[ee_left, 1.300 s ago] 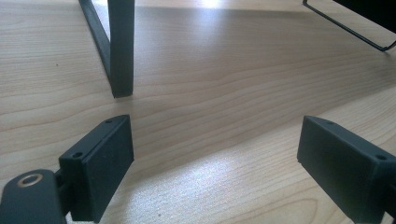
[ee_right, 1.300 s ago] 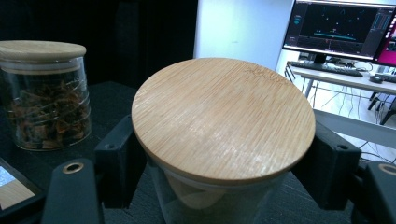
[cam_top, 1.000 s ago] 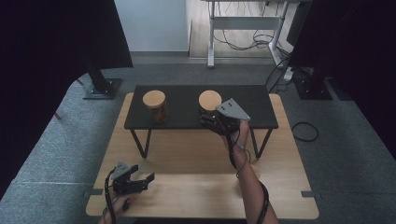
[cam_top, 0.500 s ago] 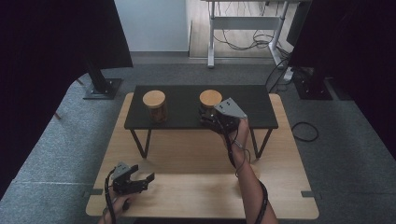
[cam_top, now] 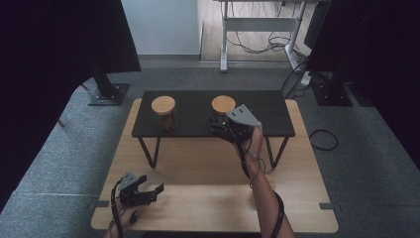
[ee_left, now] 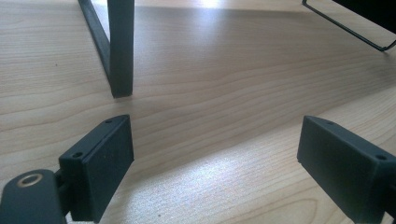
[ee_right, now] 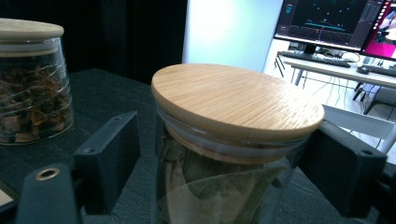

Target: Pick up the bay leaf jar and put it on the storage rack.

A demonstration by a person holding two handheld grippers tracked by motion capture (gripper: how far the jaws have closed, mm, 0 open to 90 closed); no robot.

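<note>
Two glass jars with bamboo lids stand on a low black bench (cam_top: 270, 111). The right jar (cam_top: 223, 105) holds green leaves, and its lid (ee_right: 233, 100) looms close in the right gripper view. My right gripper (cam_top: 221, 130) (ee_right: 224, 140) is open, one jaw on each side of this jar just below the lid; a narrow gap shows at the left jaw. The left jar (cam_top: 164, 112) (ee_right: 32, 84) holds brown dried pieces. My left gripper (cam_top: 151, 185) (ee_left: 215, 144) rests open near the front left of the wooden table (cam_top: 198, 163), holding nothing.
A black bench leg (ee_left: 119, 46) stands just ahead of the left gripper. A desk with monitors (ee_right: 336, 23) is behind the bench. Dark curtains hang at both sides, and a cable (cam_top: 323, 139) lies on the grey floor to the right.
My right gripper has edged slightly closer around the right jar. The left gripper has not moved.
</note>
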